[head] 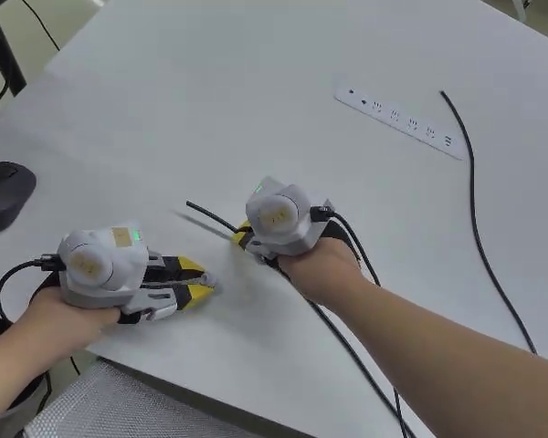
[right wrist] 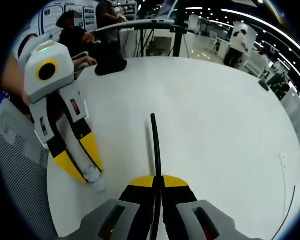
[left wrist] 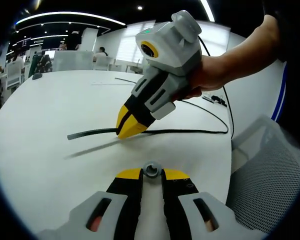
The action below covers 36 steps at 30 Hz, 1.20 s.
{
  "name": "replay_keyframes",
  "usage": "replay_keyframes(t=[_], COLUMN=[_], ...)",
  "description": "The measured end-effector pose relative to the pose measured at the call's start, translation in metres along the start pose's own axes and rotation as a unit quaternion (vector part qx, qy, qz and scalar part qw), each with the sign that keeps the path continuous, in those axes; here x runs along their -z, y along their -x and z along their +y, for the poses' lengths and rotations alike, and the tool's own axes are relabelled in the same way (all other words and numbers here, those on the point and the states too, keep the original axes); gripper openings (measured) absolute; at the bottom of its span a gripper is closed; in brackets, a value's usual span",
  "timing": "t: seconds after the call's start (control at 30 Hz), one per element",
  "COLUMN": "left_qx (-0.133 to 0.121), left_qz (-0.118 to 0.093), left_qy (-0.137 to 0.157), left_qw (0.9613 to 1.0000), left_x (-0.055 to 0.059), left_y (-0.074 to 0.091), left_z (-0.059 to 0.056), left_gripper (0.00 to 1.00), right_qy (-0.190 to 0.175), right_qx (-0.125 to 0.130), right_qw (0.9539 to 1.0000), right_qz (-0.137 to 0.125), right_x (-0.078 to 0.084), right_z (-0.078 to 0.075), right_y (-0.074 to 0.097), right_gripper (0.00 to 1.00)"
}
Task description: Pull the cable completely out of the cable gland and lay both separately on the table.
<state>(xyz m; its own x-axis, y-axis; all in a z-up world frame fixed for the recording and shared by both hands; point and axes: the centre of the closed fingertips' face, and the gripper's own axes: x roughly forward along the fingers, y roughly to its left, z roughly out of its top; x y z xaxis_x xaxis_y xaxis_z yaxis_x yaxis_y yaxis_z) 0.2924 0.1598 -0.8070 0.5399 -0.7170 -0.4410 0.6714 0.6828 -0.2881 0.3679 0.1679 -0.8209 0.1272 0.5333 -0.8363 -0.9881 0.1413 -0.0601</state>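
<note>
The left tool (head: 203,281) is being pressed together on the little grey cable gland (left wrist: 151,169), which is being gripped right at the yellow tips, low over the white surface (head: 256,82). The black cable (right wrist: 154,145) is being pinched by the right tool (right wrist: 158,181), and a short free end is being held out past the tips, a bit off the surface. No contact is being made between cable and gland, so they're fully apart. Both tools are being held on the near side of the power strip (head: 397,119), well apart from it. A mouse (head: 5,190) is sitting way off to the left of that strip.
</note>
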Motion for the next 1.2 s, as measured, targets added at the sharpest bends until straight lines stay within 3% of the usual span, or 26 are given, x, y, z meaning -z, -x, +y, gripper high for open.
replay_keyframes(t=[0.1, 0.47, 1.2], left_qx=[-0.001, -0.002, -0.009], left_qz=[0.001, 0.006, 0.018], left_qy=[0.004, -0.001, -0.016], left_qw=[1.0, 1.0, 0.9997], left_x=[0.0023, 0.0077, 0.0057], left_y=[-0.0005, 0.0006, 0.0017], left_z=[0.0001, 0.0013, 0.0016], left_gripper=[0.15, 0.15, 0.15], right_qy=[0.009, -0.012, -0.015], right_qx=[0.0, -0.001, 0.005], right_qw=[1.0, 0.9999, 0.9999], right_qz=[0.0, -0.003, 0.004], right_x=[0.0014, 0.0026, 0.0035], right_z=[0.0002, -0.0029, -0.0034], right_y=[-0.0018, -0.0043, -0.0042], right_gripper=[0.0, 0.0, 0.03])
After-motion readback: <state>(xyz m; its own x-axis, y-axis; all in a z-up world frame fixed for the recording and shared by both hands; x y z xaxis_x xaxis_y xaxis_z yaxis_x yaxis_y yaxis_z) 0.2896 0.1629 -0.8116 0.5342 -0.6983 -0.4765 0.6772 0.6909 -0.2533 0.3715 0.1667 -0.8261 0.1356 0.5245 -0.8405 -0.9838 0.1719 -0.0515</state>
